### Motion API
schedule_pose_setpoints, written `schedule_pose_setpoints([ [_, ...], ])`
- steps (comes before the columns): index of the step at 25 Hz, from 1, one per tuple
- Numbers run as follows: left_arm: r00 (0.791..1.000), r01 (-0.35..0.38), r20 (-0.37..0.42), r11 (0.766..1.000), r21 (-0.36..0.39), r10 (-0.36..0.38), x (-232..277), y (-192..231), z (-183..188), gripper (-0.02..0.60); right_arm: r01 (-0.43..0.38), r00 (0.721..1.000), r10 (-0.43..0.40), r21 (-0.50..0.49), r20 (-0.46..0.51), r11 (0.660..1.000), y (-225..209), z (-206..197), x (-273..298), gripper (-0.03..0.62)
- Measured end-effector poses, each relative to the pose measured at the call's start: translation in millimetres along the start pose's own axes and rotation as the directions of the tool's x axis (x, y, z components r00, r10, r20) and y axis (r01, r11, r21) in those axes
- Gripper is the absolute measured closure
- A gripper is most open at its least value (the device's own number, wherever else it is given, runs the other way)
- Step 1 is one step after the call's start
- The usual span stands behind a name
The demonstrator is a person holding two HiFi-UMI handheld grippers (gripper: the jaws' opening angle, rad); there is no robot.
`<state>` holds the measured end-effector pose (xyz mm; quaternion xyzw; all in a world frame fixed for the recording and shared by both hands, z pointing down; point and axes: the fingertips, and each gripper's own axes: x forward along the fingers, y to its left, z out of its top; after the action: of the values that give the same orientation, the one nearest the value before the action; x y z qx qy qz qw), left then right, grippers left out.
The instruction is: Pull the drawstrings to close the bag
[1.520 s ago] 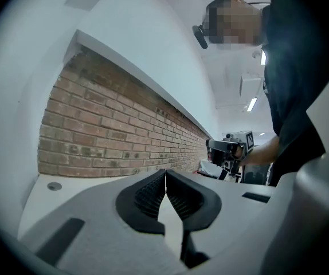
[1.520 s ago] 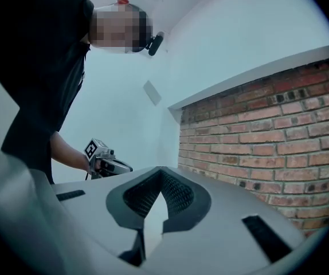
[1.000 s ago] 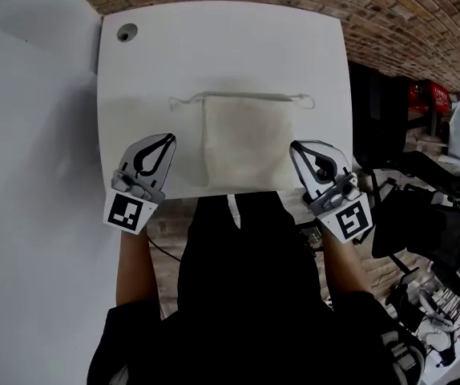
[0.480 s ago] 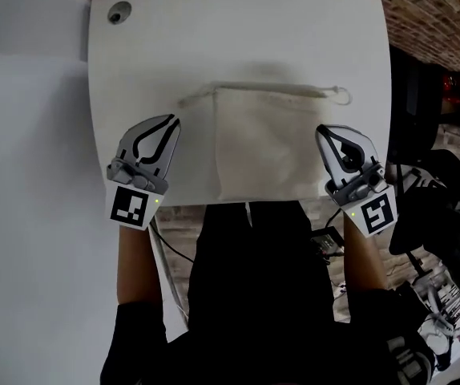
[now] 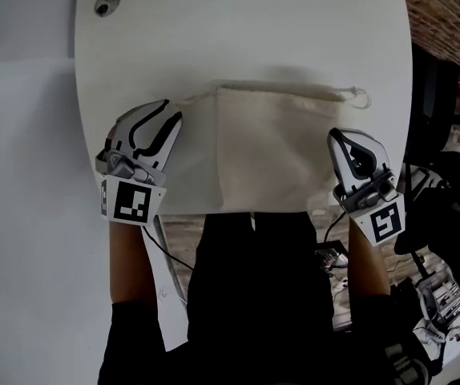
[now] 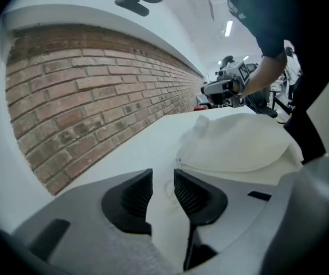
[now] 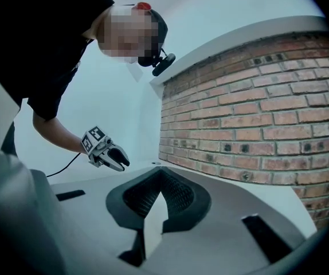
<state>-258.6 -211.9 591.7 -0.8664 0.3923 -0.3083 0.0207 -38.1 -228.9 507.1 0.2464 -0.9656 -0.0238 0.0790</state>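
**A:** What are your claws doing?

**B:** Your left gripper (image 5: 170, 112) has just been opening its jaws, and nothing is pressed between them. Your right gripper (image 5: 335, 135) is closed and empty.

**A:** And the bag?

**B:** The cream cloth bag (image 5: 274, 147) lies flat on the white table (image 5: 246, 30), between your claws and just beside each. Its drawstring (image 5: 278, 88) runs along the far hem, with an end sticking out at each side.

cream cloth bag (image 5: 274, 155) lies flat on white table (image 5: 254, 30), drawstrings (image 5: 349, 95) trailing either side
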Motion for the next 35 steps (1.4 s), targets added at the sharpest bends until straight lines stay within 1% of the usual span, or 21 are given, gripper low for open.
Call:
schedule_pose_setpoints([
  [5, 0.997, 0.026, -0.079, 0.994, 0.11, -0.017, 10, -2, -10, 0.46, 0.003, 1.0, -0.003, 0.016, -0.002, 1.0, -3, -12, 5, 0.588],
  [9, 0.988, 0.05, -0.151, 0.977, 0.207, -0.019, 19, -8, -12, 0.45, 0.005, 1.0, -0.005, 0.027, 0.002, 1.0, -5, -14, 4, 0.588],
  [14, 0.983, 0.068, -0.182, 0.96, 0.272, -0.018, 27, -13, -12, 0.445, 0.004, 1.0, -0.004, 0.037, 0.01, 0.999, -6, -14, 4, 0.588],
  [19, 0.975, 0.071, -0.22, 0.923, 0.378, 0.015, 31, -13, -16, 0.445, 0.004, 1.0, -0.005, 0.035, 0.007, 0.999, -3, -15, 3, 0.588],
  [22, 0.97, 0.072, -0.241, 0.902, 0.427, 0.037, 33, -11, -21, 0.445, 0.005, 1.0, -0.005, 0.033, 0.007, 0.999, -1, -16, 4, 0.588],
  [24, 0.967, 0.077, -0.252, 0.891, 0.446, 0.043, 36, -11, -24, 0.445, 0.007, 1.0, -0.007, 0.035, 0.008, 0.999, -2, -17, 4, 0.588],
  [26, 0.966, 0.078, -0.254, 0.887, 0.455, 0.045, 38, -11, -24, 0.445, 0.006, 1.0, -0.007, 0.041, 0.008, 0.999, -2, -17, 4, 0.588],
  [32, 0.969, 0.082, -0.244, 0.882, 0.464, 0.038, 44, -9, -17, 0.445, 0.01, 1.0, -0.01, 0.058, 0.012, 0.998, -2, -18, 4, 0.588],
  [35, 0.966, 0.093, -0.258, 0.881, 0.464, 0.034, 47, -8, -17, 0.445, 0.008, 1.0, -0.008, 0.062, 0.011, 0.998, -2, -18, 5, 0.588],
])
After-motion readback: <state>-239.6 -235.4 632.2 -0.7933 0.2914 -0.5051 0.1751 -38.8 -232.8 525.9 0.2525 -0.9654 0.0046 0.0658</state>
